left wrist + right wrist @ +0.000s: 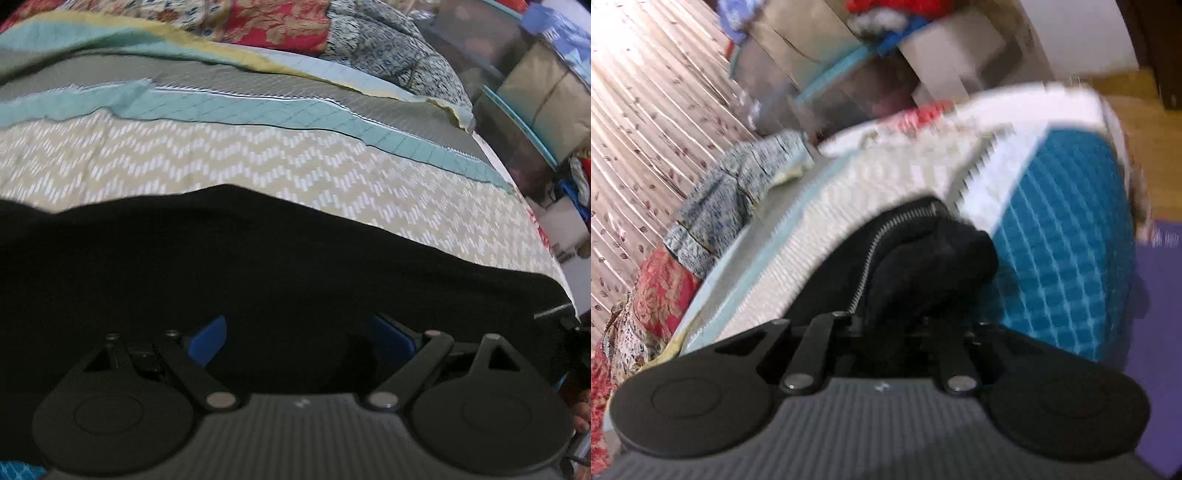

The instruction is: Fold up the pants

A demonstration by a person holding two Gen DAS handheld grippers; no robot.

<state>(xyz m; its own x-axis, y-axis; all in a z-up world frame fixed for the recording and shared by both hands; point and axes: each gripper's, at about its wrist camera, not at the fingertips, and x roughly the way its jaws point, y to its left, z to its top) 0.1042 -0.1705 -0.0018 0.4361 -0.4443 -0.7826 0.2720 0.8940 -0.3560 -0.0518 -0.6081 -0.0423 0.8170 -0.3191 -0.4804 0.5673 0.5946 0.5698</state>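
Black pants point(258, 266) lie spread across a bed with a chevron-patterned cover point(221, 162). My left gripper point(299, 332) hovers low over the black cloth, its blue fingers point(207, 339) wide apart and holding nothing. In the right wrist view the pants point(923, 266) bunch up in front of my right gripper point(905, 321), with a silver zipper point(882, 243) running along them. The right jaws stand close together with black cloth between them; the fingertips are hidden by the fabric.
Folded quilts and a red floral cloth point(280, 22) lie at the far side of the bed. A blue checked cover point(1063, 240) hangs at the bed's edge. Shelves with boxes point(923, 44) and a curtain point(646, 110) stand beyond. A wooden floor point(1145, 122) is at right.
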